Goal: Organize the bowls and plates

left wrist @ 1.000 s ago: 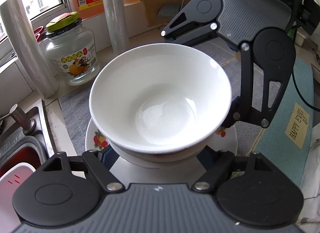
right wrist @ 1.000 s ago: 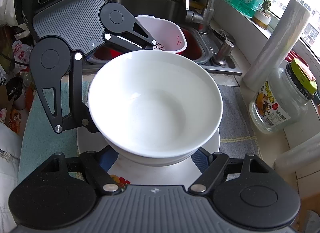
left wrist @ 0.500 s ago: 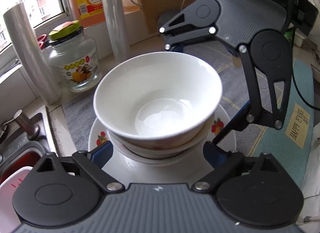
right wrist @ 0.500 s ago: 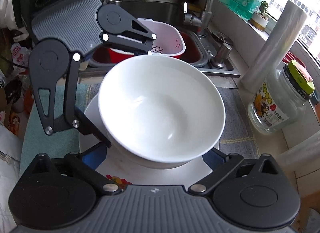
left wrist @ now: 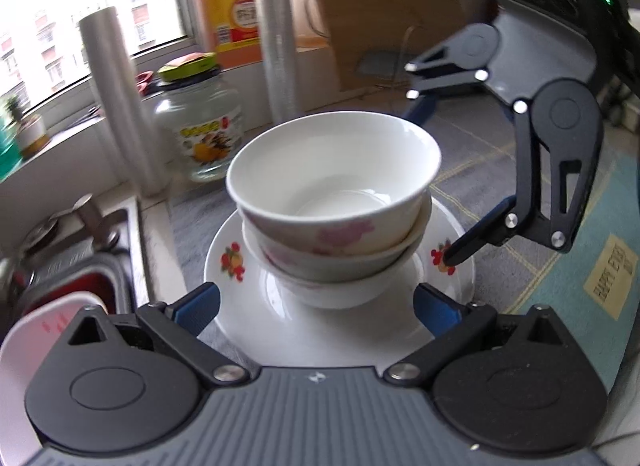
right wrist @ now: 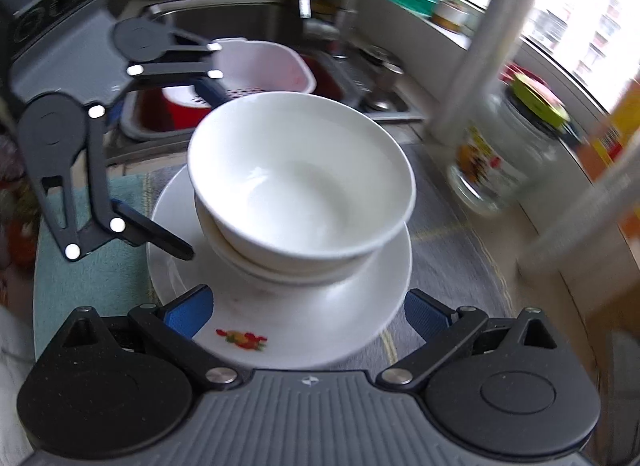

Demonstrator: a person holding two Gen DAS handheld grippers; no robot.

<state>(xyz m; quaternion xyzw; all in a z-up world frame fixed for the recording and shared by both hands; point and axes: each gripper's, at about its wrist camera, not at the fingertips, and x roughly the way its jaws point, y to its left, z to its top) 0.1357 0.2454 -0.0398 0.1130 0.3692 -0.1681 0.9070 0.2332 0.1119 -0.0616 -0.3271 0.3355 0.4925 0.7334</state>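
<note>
two bowls (left wrist: pixel 332 201) nested on plate (left wrist: pixel 248 330); left jaws opening (empty), right jaws wide apart

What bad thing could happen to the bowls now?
The top bowl sits a bit tilted in the bowls under it, so the stack might slide or tip if bumped. The left gripper, its jaws opening, and the open right gripper both hang close to the plate; a careless pull-back could clip its rim. The glass jar stands nearby too.
</note>
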